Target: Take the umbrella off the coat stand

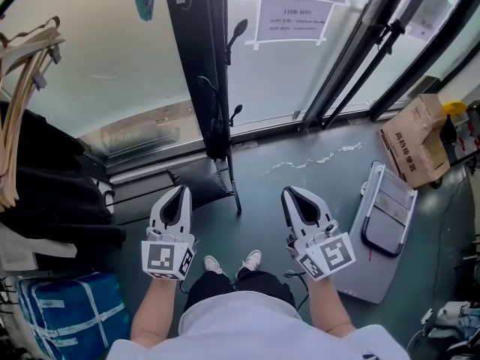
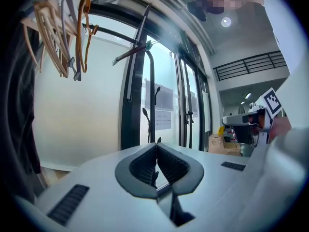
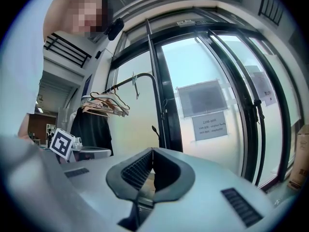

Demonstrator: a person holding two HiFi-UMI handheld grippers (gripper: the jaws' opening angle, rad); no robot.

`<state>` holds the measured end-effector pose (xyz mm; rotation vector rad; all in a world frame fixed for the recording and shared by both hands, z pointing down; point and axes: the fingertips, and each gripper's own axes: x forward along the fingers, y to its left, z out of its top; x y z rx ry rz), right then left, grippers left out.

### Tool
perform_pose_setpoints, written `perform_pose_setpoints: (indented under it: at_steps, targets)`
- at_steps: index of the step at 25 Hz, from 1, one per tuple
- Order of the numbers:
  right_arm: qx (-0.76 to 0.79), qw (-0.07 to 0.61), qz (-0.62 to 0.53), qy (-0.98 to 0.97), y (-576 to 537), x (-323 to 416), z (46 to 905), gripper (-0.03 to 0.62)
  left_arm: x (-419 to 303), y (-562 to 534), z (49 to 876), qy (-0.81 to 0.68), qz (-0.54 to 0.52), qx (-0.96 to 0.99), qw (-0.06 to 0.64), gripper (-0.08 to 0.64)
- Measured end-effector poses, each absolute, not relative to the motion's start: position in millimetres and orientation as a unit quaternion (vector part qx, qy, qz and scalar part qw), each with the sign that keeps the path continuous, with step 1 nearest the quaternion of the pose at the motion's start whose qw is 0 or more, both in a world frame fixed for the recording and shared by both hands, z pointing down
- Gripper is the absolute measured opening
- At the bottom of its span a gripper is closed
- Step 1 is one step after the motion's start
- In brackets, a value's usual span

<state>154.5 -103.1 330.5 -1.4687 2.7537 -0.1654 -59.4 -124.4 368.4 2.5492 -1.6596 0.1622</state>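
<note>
A slim black coat stand (image 1: 227, 126) with curved hooks rises in front of the glass wall, straight ahead of me. A dark, narrow folded bundle (image 1: 217, 135) hangs along its pole and looks like the umbrella. My left gripper (image 1: 182, 190) is shut and empty, low and to the left of the stand's foot. My right gripper (image 1: 289, 193) is to the right of it, also shut with nothing held. Neither touches the stand. In the left gripper view the jaws (image 2: 157, 145) point at the stand (image 2: 151, 110). The right gripper (image 3: 152, 150) faces the stand's hook (image 3: 154, 129).
Wooden hangers and dark clothes (image 1: 30, 126) hang on a rail at the left, above a blue strapped bag (image 1: 60, 313). A folded step stool (image 1: 386, 216) lies on the floor at the right, by a cardboard box (image 1: 416, 137). A paper notice (image 1: 294, 17) is taped to the glass.
</note>
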Motion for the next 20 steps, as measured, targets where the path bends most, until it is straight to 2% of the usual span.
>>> perform_pose_setpoints:
  at_steps: [7,20]
  targets:
    - [-0.458,0.013,-0.039,0.888,-121.4,155.6,358.7,0.018,-63.6,-142.1,404.9,-0.566,0.055,0.822,0.039,0.025]
    - [-0.420,0.012,-0.024,0.907,-121.6,108.4,427.4,0.018,-79.2,-154.9,464.0,-0.557,0.041,0.830,0.012,0.025]
